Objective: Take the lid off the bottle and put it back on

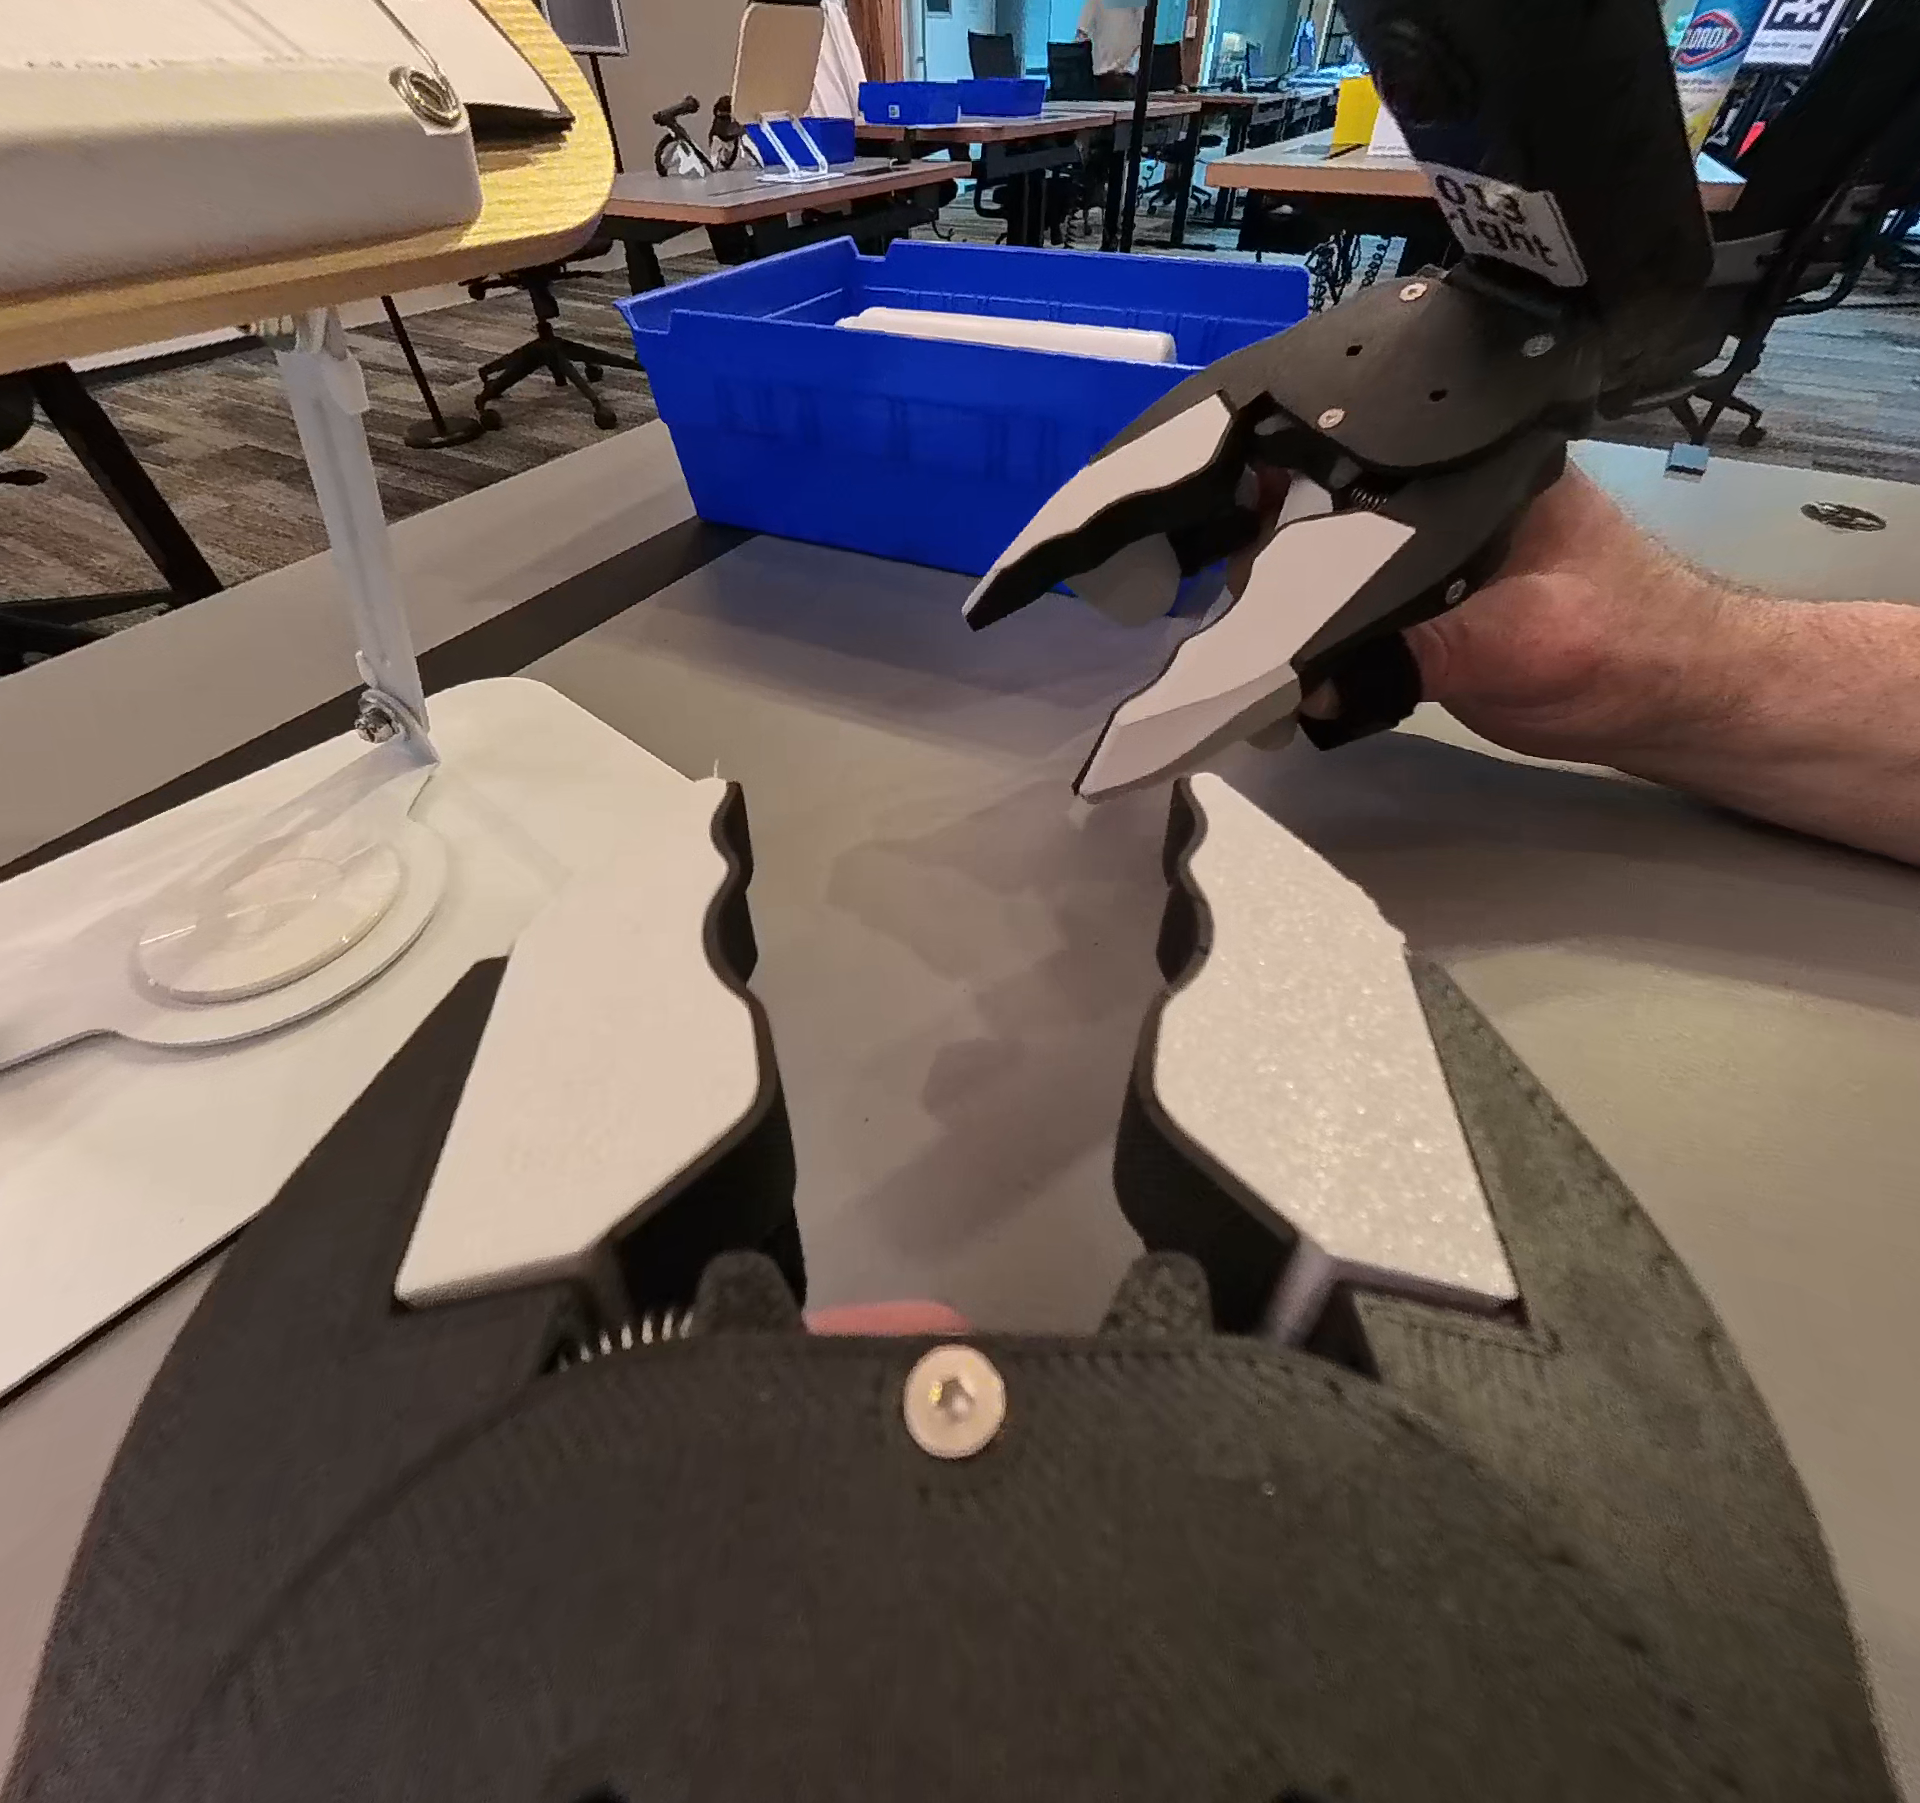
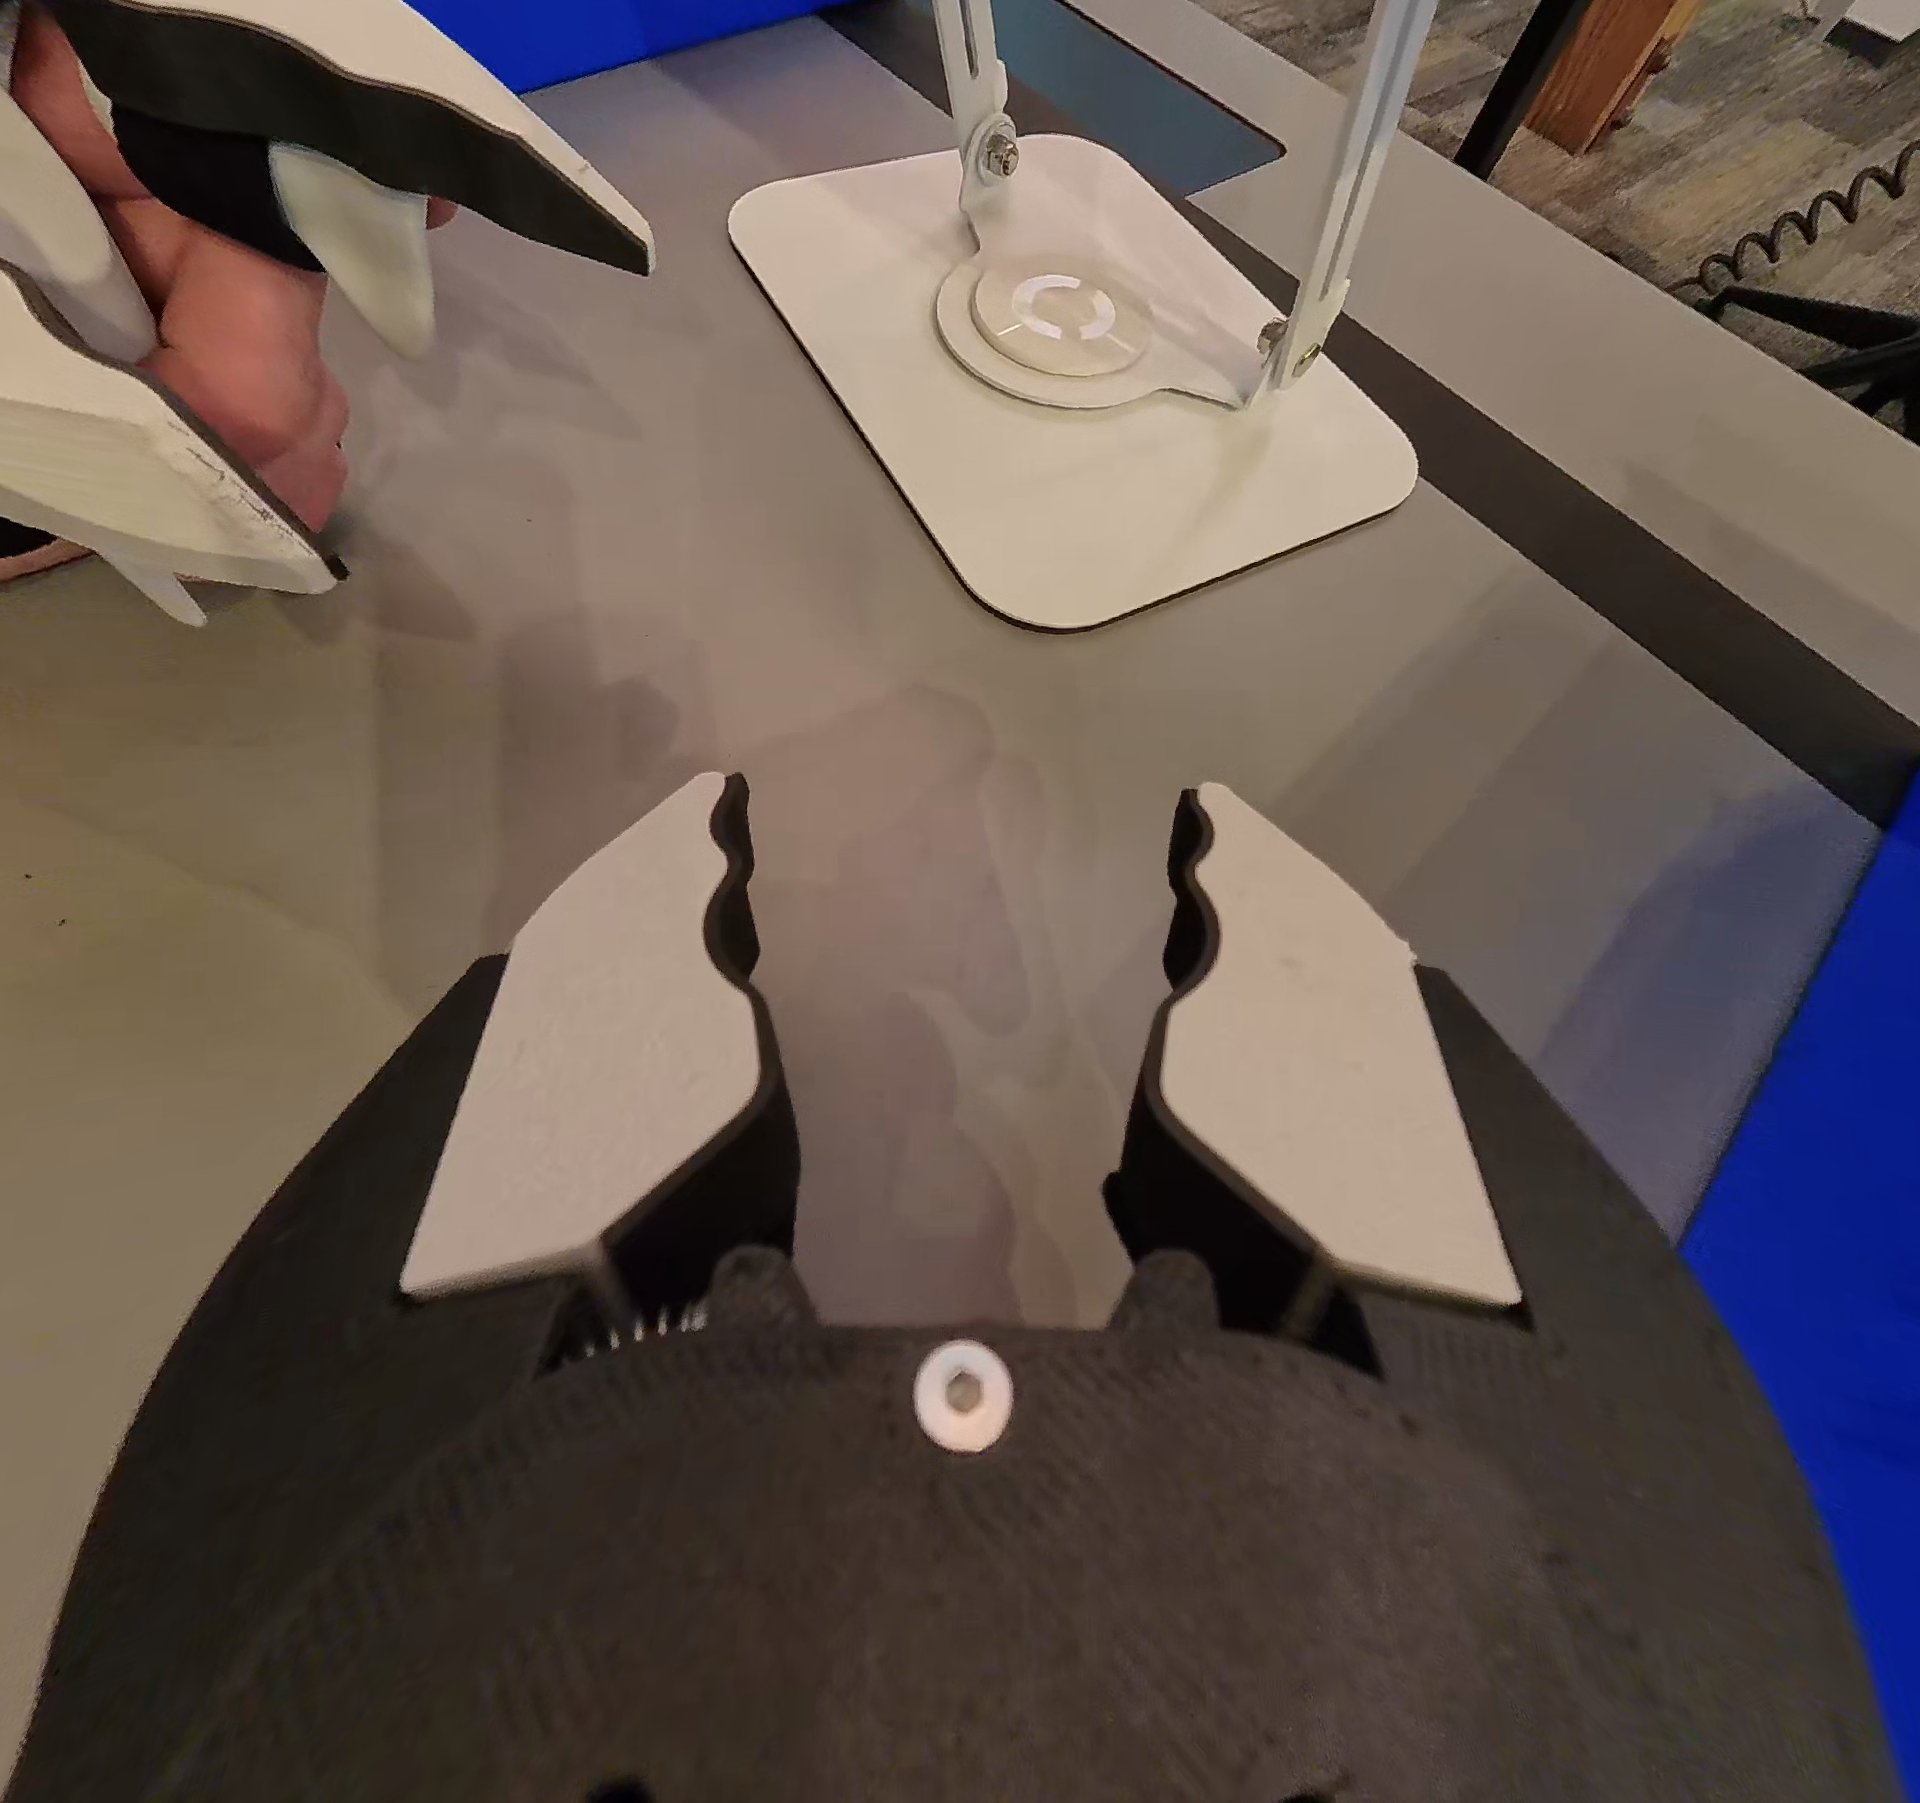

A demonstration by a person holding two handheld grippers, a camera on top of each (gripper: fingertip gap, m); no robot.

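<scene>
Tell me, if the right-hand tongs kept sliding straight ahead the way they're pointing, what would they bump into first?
Probably the grey tabletop itself: the right tongs are open, empty and angled down at bare surface. The white stand base lies ahead and slightly to the side; depth is hard to judge, so they might clip its near edge.

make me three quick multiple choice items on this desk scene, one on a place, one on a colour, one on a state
1. Where is the white stand base relative to the blue bin?
A. inside it
B. on the grey table, outside it
C. on top of its rim

2. What colour is the bin?
A. red
B. green
C. blue

3. What state is the left hand-held gripper in?
A. open and empty
B. shut on a lid
C. shut on a bottle

Answers:
1 B, the base lies flat on the table, apart from the bin.
2 C, its walls are bright blue.
3 A, bare table shows between its spread fingers; the right hand-held gripper looks the same. No bottle is in view.
</scene>
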